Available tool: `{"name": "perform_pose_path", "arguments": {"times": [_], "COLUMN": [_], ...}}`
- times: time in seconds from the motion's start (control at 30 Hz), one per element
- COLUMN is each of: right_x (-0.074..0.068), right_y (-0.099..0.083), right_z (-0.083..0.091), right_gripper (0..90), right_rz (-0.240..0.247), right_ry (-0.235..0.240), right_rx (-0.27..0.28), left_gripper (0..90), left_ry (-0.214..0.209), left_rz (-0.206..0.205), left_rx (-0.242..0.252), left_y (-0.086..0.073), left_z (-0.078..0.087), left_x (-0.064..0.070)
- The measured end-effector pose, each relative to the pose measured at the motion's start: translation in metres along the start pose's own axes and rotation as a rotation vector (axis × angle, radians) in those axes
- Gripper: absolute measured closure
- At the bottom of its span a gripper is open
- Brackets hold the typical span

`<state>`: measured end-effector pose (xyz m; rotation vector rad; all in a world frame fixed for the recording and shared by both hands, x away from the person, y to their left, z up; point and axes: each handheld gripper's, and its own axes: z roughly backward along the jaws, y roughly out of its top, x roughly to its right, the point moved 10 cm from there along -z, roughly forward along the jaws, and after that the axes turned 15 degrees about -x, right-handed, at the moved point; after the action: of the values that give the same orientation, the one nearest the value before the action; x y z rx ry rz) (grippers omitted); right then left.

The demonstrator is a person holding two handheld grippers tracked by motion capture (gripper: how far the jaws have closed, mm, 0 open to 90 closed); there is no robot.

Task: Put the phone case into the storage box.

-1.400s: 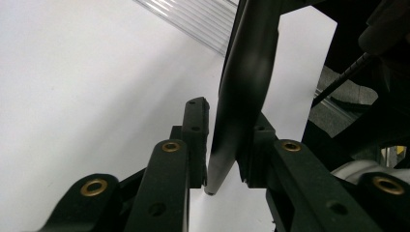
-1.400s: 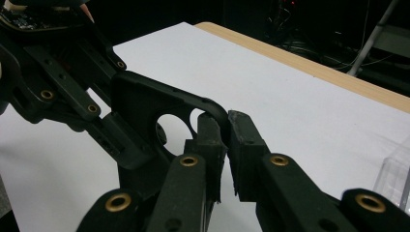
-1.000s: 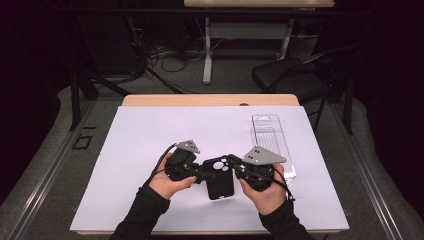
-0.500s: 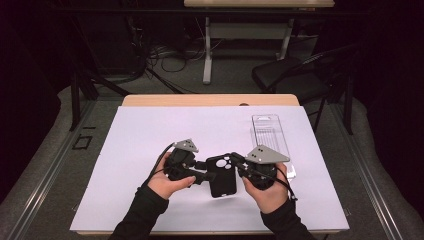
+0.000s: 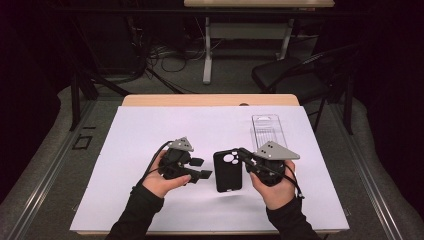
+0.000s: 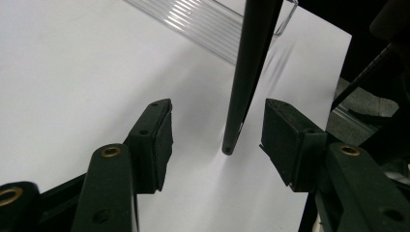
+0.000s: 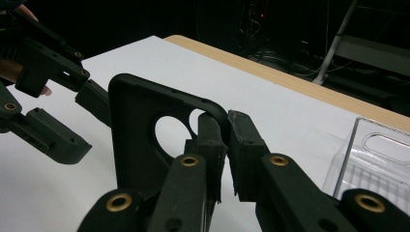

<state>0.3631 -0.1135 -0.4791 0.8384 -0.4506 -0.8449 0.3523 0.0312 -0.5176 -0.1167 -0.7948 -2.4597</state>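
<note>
A person sits at a white-covered table (image 5: 150, 210) with a gripper in each hand. The right gripper (image 5: 243, 154) has its jaws clamped on the upper edge of a black phone case (image 5: 227, 171), next to the camera cutout. The case is near the middle of the table, between the two hands. In the left gripper view it stands on edge, its lower end at or just above the surface. The left gripper (image 5: 200, 169) points at the case from the other side with its jaws spread apart, one on each side of the case's edge without touching it. Beyond the right hand (image 5: 274, 192), a clear plastic package (image 5: 267, 131) lies flat on the table, apart from the case. A dark chair (image 5: 295, 75) and desk legs stand beyond the table.
</note>
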Motion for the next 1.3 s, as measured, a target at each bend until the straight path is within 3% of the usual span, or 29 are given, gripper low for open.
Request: {"name": "perform_pose_path", "arguments": {"times": [0.2, 0.73, 0.93, 1.3], "right_x": [0.003, 0.010, 0.017, 0.039], "right_y": [0.000, 0.004, 0.008, 0.007], "right_z": [-0.001, 0.001, 0.009, 0.017], "right_gripper": [84.9, 84.8, 84.8, 84.7], "right_rz": [0.015, 0.018, 0.008, -0.017], "right_ry": [0.003, 0.007, 0.009, 0.003], "right_rx": [0.001, 0.053, 0.102, 0.134], "left_gripper": [44.9, 46.2, 45.7, 43.8], "left_ry": [0.029, 0.042, 0.041, 0.067], "left_rz": [0.021, 0.024, 0.031, 0.060], "left_rx": [-0.003, 0.031, 0.063, 0.086], "left_y": [-0.003, -0.003, -0.002, -0.004], "left_z": [0.000, 0.004, 0.007, 0.013], "left_x": [-0.008, -0.017, -0.021, -0.033]}}
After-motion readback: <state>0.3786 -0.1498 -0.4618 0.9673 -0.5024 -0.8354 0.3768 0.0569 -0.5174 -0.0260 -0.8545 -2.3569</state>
